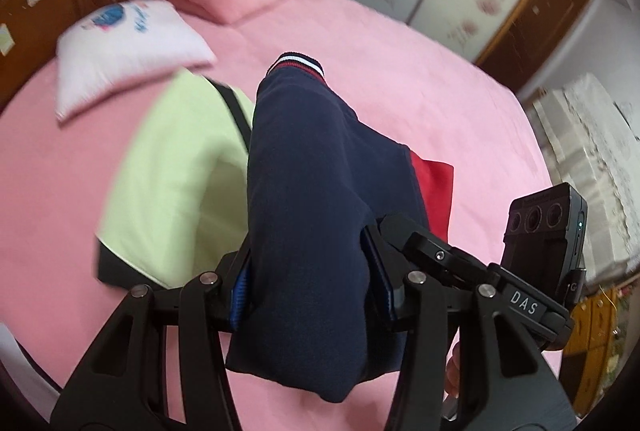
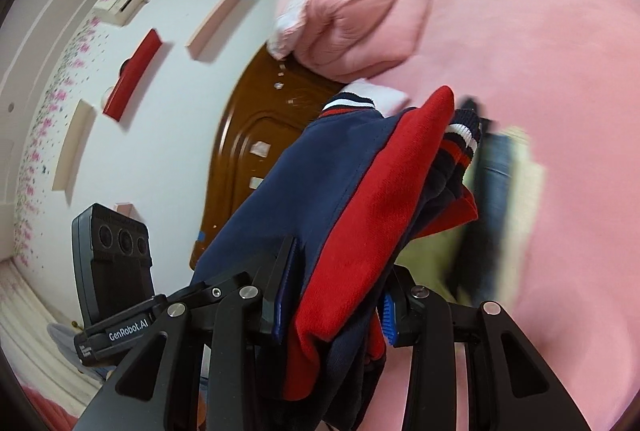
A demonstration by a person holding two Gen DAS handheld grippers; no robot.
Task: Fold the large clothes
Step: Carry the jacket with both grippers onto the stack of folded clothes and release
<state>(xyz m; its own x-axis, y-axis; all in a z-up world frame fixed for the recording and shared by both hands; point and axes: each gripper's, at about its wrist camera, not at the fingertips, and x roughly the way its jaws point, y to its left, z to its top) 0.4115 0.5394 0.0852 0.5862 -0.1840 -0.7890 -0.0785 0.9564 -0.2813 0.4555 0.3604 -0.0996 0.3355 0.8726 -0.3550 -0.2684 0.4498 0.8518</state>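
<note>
Jacket [image 1: 316, 167] pinched in both claws, draped ahead over bed [image 1: 400, 79]. Left claw [image 1: 310, 279] clamped on navy bulk; right claw [image 2: 332, 295] clamped on navy-red layers. Green garment [image 1: 176, 167] lies left-ahead. Edges are best kept level and taut, lowered evenly.

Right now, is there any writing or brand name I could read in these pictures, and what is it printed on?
"DAS": white letters on the black bar of the left gripper.
"GenRobot.AI": white letters on the black bar of the right gripper.
Small white print below "GenRobot.AI": too small to read.
Blue print on the white pillow: too blurred to read.
The navy and red garment shows no text.
</note>
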